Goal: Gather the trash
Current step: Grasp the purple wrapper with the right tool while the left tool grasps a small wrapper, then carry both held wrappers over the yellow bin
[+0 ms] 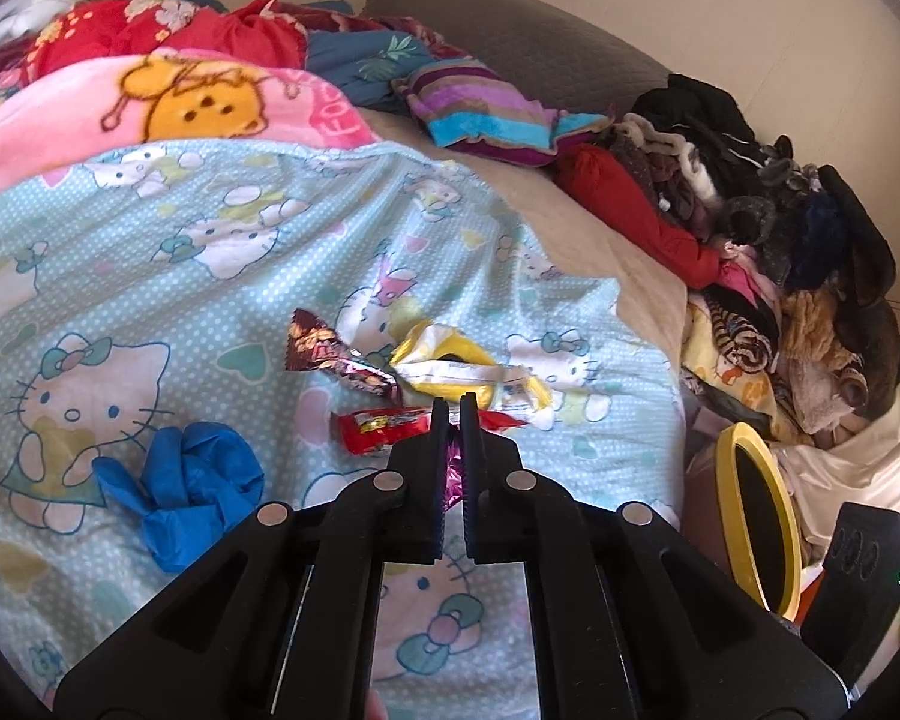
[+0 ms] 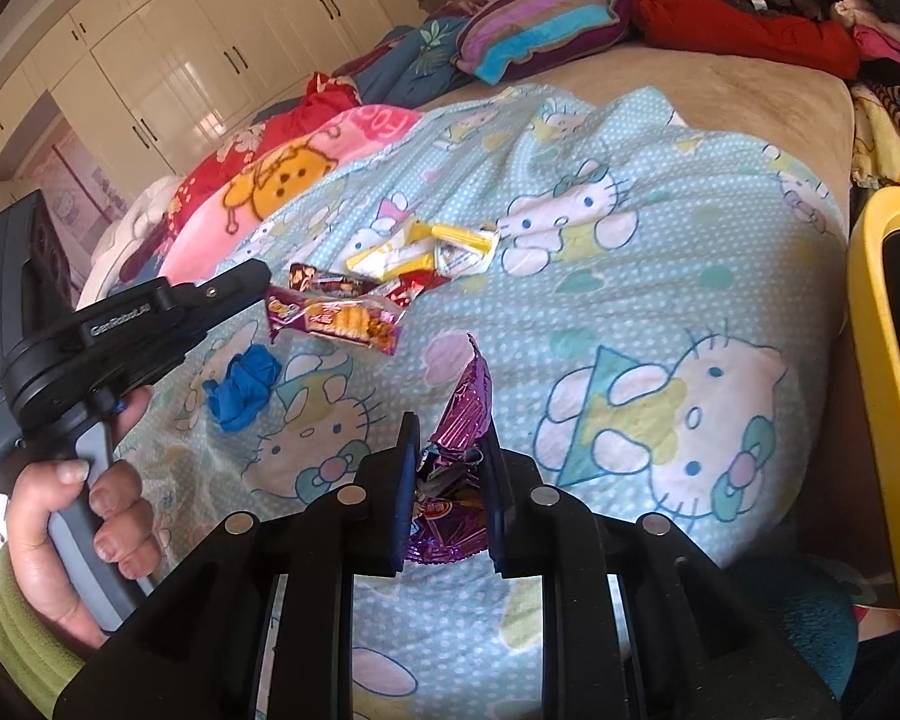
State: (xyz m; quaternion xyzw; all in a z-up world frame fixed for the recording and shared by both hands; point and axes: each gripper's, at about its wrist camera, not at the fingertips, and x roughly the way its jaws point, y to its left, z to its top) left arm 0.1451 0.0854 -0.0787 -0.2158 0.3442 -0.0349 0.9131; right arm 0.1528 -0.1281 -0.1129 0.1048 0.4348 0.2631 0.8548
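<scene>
My left gripper (image 1: 455,407) is shut on a thin pink-edged snack wrapper (image 1: 455,459), lifted off the Hello Kitty bedsheet (image 1: 210,276). The right wrist view shows that left gripper (image 2: 263,283) with the purple and orange wrapper (image 2: 336,319) hanging from its tip. My right gripper (image 2: 450,429) is shut on a crumpled purple foil wrapper (image 2: 469,402). On the sheet lie a brown wrapper (image 1: 330,354), a red wrapper (image 1: 381,431), a yellow and white wrapper (image 1: 462,373) and a blue glove (image 1: 186,480).
A yellow-rimmed bin (image 1: 756,516) stands at the bed's right side, also in the right wrist view as the bin (image 2: 870,360). Piled clothes (image 1: 780,228) and blankets (image 1: 150,102) cover the far bed. A hand (image 2: 90,516) grips the left handle. White wardrobes (image 2: 180,60) stand behind.
</scene>
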